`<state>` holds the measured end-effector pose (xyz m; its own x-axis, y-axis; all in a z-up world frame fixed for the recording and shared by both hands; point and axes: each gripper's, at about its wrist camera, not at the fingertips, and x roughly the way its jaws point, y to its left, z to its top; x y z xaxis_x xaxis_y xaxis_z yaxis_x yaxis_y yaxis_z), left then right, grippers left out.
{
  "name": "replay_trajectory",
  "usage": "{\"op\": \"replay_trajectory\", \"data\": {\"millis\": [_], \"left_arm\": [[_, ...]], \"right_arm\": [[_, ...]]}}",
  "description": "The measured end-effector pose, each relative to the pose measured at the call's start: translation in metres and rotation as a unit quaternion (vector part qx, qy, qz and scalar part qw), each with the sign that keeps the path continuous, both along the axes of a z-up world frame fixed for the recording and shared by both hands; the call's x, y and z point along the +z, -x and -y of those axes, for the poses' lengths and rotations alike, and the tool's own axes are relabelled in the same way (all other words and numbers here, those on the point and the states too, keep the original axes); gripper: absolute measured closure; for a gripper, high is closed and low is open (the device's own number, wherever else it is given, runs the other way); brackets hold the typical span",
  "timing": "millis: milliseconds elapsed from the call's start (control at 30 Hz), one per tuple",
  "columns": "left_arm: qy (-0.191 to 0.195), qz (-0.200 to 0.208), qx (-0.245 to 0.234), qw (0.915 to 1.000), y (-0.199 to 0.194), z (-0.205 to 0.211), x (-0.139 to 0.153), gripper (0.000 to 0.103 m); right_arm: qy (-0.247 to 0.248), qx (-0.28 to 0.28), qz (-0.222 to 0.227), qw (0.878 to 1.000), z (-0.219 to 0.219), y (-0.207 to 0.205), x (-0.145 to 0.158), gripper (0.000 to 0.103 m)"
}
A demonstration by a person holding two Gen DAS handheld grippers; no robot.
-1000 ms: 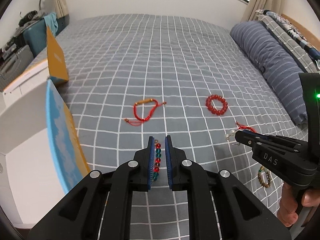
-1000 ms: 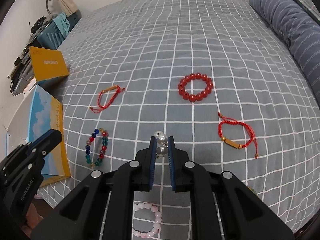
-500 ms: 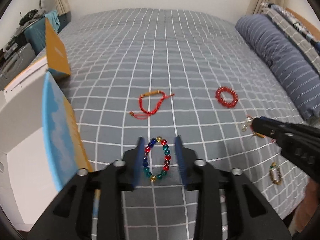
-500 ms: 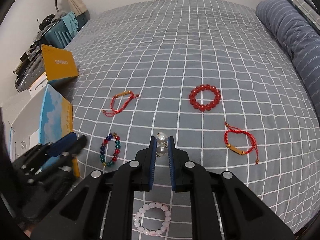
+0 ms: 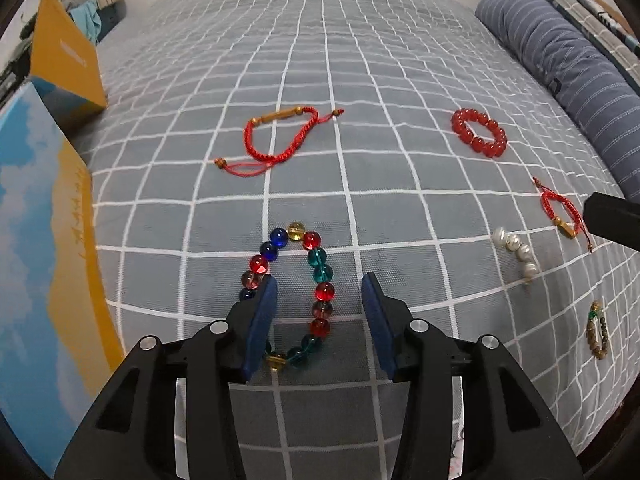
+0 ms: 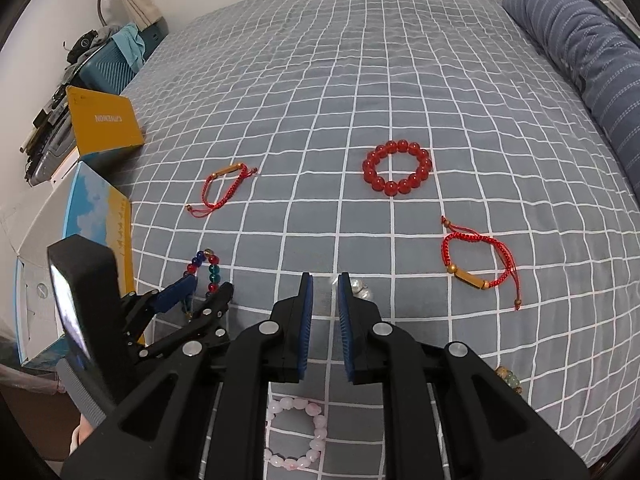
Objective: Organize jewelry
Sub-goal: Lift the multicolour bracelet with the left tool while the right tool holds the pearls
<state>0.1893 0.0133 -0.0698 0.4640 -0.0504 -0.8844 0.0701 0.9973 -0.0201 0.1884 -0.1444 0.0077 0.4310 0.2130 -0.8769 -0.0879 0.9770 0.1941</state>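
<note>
On the checked bed, the left tongs gape wide astride the multicoloured bracelet, its long axis running 12 to 6. The right tongs, parted narrowly and empty, have the pearl bracelet at their 1 o'clock, likely just laid down.

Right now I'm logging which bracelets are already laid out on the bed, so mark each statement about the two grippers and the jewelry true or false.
1. The left gripper is open over the multicolored bead bracelet. True.
2. The right gripper is clamped on the pearl bracelet. False: its jaws are apart and the pearls lie on the bedsheet.
3. The red bead bracelet forms a closed ring on the sheet. True.
4. Only one red cord bracelet is present. False: there are two, one on the left and another on the right.
5. A pink bead bracelet lies near the right gripper's body. True.
</note>
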Motion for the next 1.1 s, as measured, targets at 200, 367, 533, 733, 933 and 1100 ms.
{"op": "replay_trajectory", "data": {"millis": [200, 367, 533, 733, 933, 1100], "left_arm": [[-0.002, -0.007, -0.007, 1.0, -0.003, 0.0, -0.001, 0.094], [0.008, -0.003, -0.004, 1.0, -0.002, -0.003, 0.005, 0.094], [0.005, 0.01, -0.002, 0.9999, 0.004, -0.003, 0.02, 0.094], [0.008, 0.025, -0.004, 0.9997, 0.009, -0.005, 0.041, 0.094], [0.014, 0.035, -0.005, 0.9993, 0.014, -0.007, 0.056, 0.094], [0.016, 0.043, -0.006, 0.9989, 0.017, -0.007, 0.066, 0.094]], "right_arm": [[0.001, -0.001, -0.004, 1.0, 0.002, -0.002, -0.005, 0.09], [0.013, -0.014, -0.028, 0.999, 0.011, -0.013, -0.028, 0.089], [0.022, -0.012, -0.057, 0.998, 0.011, -0.025, -0.055, 0.081], [0.036, -0.012, -0.074, 0.997, 0.006, -0.03, -0.076, 0.078], [0.033, -0.017, -0.068, 0.997, 0.009, -0.026, -0.075, 0.092], [0.034, -0.014, -0.055, 0.998, 0.008, -0.023, -0.063, 0.092]]}}
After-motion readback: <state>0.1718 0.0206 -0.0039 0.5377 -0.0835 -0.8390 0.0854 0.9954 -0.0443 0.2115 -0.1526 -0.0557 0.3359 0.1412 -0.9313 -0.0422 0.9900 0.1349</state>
